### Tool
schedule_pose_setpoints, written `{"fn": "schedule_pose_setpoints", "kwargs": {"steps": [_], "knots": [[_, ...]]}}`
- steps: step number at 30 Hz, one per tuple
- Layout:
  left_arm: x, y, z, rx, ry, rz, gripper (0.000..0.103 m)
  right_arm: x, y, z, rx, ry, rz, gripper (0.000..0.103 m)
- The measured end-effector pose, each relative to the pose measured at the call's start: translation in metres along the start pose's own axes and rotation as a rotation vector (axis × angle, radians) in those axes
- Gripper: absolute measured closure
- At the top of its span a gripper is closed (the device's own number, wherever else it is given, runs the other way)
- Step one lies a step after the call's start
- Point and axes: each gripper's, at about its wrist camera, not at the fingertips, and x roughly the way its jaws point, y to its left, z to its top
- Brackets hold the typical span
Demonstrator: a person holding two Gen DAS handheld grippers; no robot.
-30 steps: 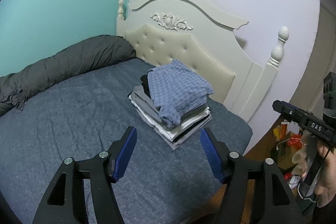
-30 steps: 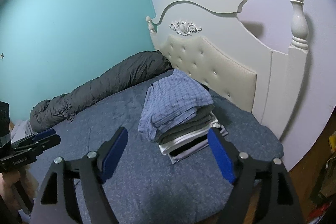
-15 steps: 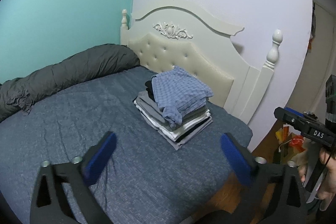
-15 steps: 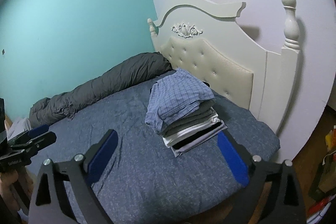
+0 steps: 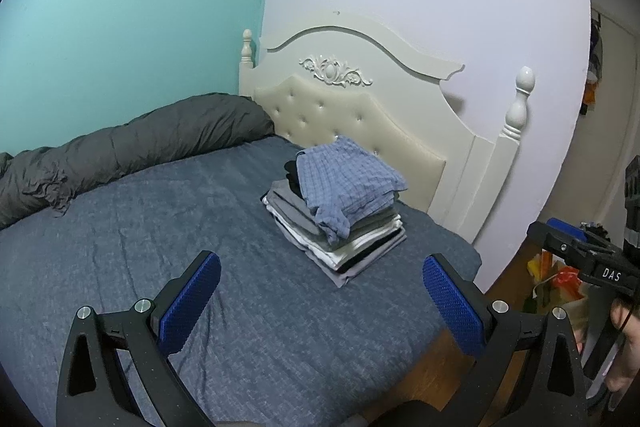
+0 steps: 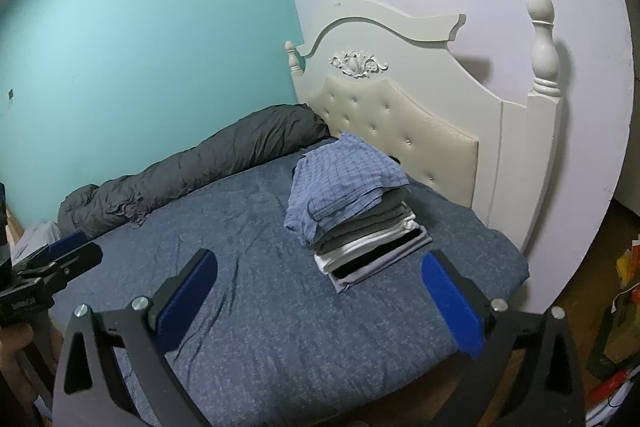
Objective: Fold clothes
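Grippers first: my left gripper [image 5: 320,303] stands with its blue pads spread wide and nothing between them; my right gripper [image 6: 320,301] shows jaws opening toward their widest, likewise empty, with only bedcover in the gap. Both hang over the near part of the bed [image 5: 120,247], apart from the clothes. Item next out: one stack of folded clothes [image 5: 340,219], resting on the blue cover near the cream headboard [image 5: 360,107], a blue checked garment [image 6: 344,179] on top, grey, white and dark layers beneath, edges roughly squared though the top piece droops over the near side. Item beyond: a rolled grey duvet [image 5: 132,151] along the teal wall, not laundry by my reading. No loose, unfolded garment shows on the bed in either view. My judgement: folding looks complete or nearly so; what remains, if anything, lies outside these views.
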Motion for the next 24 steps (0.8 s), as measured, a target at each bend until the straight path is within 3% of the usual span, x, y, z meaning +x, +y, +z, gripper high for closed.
{"fn": "schedule_pose_setpoints", "kwargs": {"steps": [24], "knots": [[-0.018, -0.01, -0.032, 0.005, -0.011, 0.002, 0.0, -0.02, 0.022, -0.035, -0.046, -0.01, -0.001, 0.0]]}}
